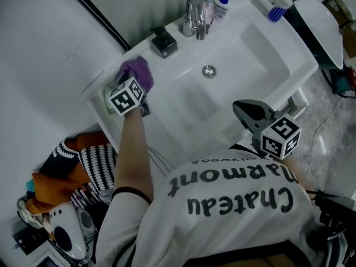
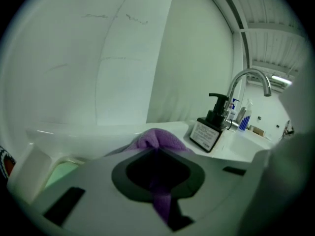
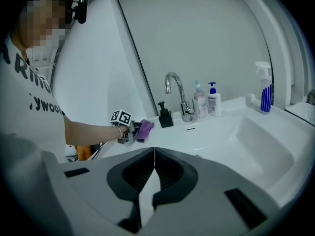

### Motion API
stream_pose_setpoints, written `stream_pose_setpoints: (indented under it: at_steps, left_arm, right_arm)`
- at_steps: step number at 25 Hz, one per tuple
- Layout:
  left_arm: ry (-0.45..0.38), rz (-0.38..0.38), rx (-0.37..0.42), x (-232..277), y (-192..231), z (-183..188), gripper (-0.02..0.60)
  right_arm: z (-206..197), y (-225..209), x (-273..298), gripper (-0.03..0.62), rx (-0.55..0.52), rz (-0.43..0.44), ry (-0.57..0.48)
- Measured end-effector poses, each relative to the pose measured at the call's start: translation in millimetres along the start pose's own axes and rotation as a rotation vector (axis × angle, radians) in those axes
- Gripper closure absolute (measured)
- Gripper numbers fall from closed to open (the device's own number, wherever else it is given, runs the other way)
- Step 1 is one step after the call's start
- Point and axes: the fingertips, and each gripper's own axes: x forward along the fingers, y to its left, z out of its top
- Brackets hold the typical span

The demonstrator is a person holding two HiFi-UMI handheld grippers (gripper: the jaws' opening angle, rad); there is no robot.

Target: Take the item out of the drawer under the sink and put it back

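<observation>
A purple cloth (image 1: 137, 73) lies bunched on the left rim of the white sink (image 1: 256, 49). My left gripper (image 1: 135, 88) is shut on it, jaws pinching the purple cloth (image 2: 157, 141) above the sink top. From the right gripper view, the same purple cloth (image 3: 144, 128) shows at the left gripper (image 3: 134, 130) beside the black soap dispenser (image 3: 165, 116). My right gripper (image 1: 245, 111) hangs over the sink's front right edge with its jaws closed tip to tip and nothing between them. No drawer is visible.
A chrome tap (image 1: 196, 16) and two bottles (image 1: 216, 4) stand at the back of the sink. A blue spray bottle (image 3: 265, 90) is at the far right. Striped and orange fabrics (image 1: 72, 171) pile on the floor to the left. A toilet (image 1: 320, 26) stands beyond the sink.
</observation>
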Motion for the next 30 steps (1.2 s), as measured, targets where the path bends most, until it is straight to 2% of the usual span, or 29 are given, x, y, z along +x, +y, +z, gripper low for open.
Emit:
stream_pose_setpoints:
  at_steps: [5,9,14,22,27,30]
  left_arm:
    - [0.047,0.001,0.05,3.2,-4.6,-7.7,0.558]
    - [0.044,0.0,0.068,5.0,-5.3,-10.1,0.558]
    - [0.055,0.003,0.136,8.2,-10.1,-12.8,0.558]
    - [0.063,-0.019,0.112,9.4,-9.3,-12.9,0.557]
    - [0.096,-0.042,0.06,10.1,-8.8,-10.8,0.558]
    - [0.119,-0.057,0.068,11.3,-9.2,-9.4,0.557]
  right_arm:
    - [1.6,-1.0,-0.6,0.582,0.002,-0.004,-0.002]
    - [-0.6,-1.7,-2.0,0.582,0.007,-0.008,-0.005]
    - [3.9,-10.4,-6.3,0.582,0.024,-0.028,-0.016]
    - [-0.1,-7.4,-5.0,0.582,0.024,-0.023,-0.018]
    - [-0.6,-9.3,-7.5,0.582,0.027,-0.031,-0.019]
    - [-2.6,-8.4,-6.6,0.582,0.027,-0.028,-0.015]
